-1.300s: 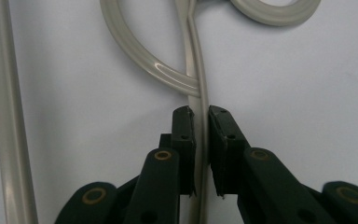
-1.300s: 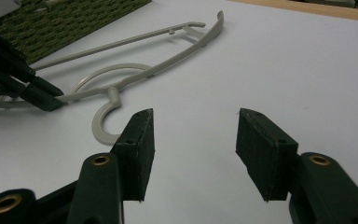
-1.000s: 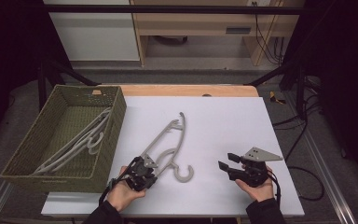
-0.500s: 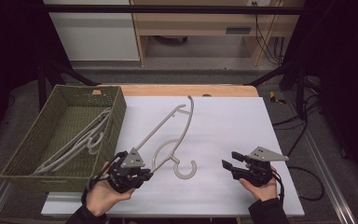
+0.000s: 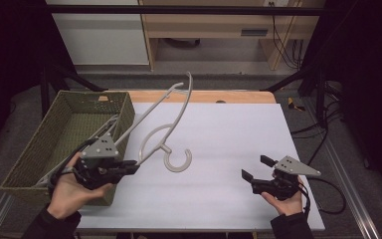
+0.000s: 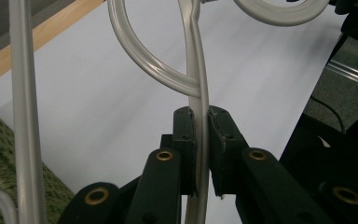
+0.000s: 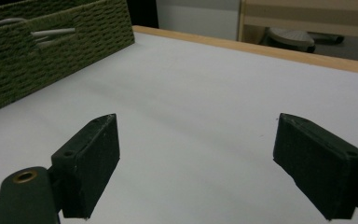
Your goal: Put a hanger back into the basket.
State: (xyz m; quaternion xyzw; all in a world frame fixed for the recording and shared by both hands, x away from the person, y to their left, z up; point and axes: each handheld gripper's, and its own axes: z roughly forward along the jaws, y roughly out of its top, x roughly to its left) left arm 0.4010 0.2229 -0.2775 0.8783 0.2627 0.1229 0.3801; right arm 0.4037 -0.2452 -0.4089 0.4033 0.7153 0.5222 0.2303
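A dim room with black frame posts, a pale cabinet and a wooden bench at the back surrounds the white table [image 5: 229, 149], whose far edge shows a strip of bare wood. At the table's left end stands a green woven basket [image 5: 67, 132] with more pale hangers [image 5: 107, 127] lying in it. The work in hand looks to be putting hangers into that basket, and the coming move turns on one relation: the basket sits directly to the left of the left claw [image 5: 129, 168], close beside it, while the right claw [image 5: 251, 169] waits well apart near the table's front right corner. So the left hand [image 5: 72, 191] is the one placed to carry the load across. The grey plastic hanger [image 5: 171, 107] is lifted off the table and tilted, its long axis rising from the left claw up and away toward the far edge, with its round hook [image 5: 178, 160] hanging low just right of the claw. In the left gripper view the two black pads are pressed tight on a thin bar of the hanger [image 6: 199, 116]. The right claw holds nothing: its jaws have just been opening and now stand wide apart over bare table [image 7: 205, 121], with the basket's wall [image 7: 51, 56] off to one side.
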